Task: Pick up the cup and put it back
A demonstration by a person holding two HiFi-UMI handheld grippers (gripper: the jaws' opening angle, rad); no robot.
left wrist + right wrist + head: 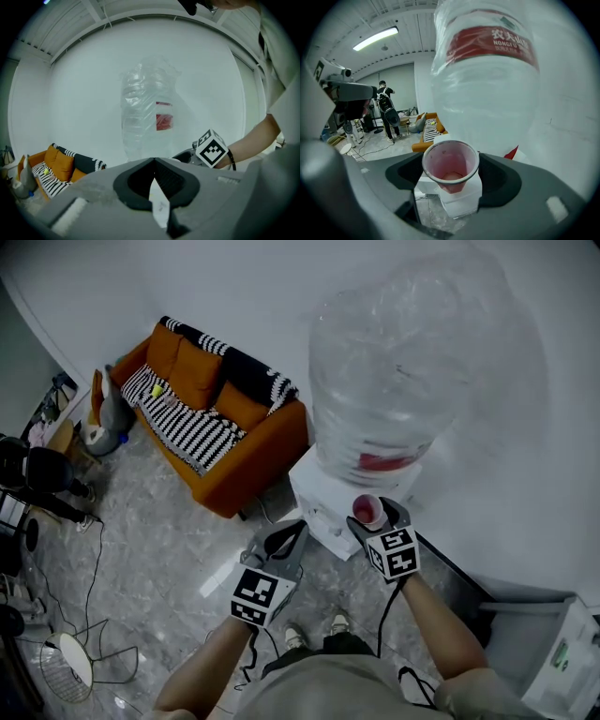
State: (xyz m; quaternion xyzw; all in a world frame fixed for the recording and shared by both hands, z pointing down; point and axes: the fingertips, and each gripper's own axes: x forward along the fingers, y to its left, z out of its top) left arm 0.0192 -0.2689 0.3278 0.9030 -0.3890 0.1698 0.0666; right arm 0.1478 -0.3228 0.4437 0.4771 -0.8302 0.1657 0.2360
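A small cup [450,167] with a pinkish-red inside stands upright between the jaws of my right gripper [451,174], which is shut on it. In the head view the cup [367,510] is held just in front of the white water dispenser [323,498], below the big clear water bottle [403,371] with its red label. My left gripper [284,542] hangs lower and to the left, shut with nothing in it. The left gripper view has my left gripper [154,180] with jaws meeting, and the right gripper's marker cube [211,148] beyond it.
An orange sofa [216,418] with striped cushions stands against the wall at the left. Cables, a fan [67,667] and stands lie on the grey floor at far left. A white box [562,662] sits at lower right. A person [387,110] stands far back in the room.
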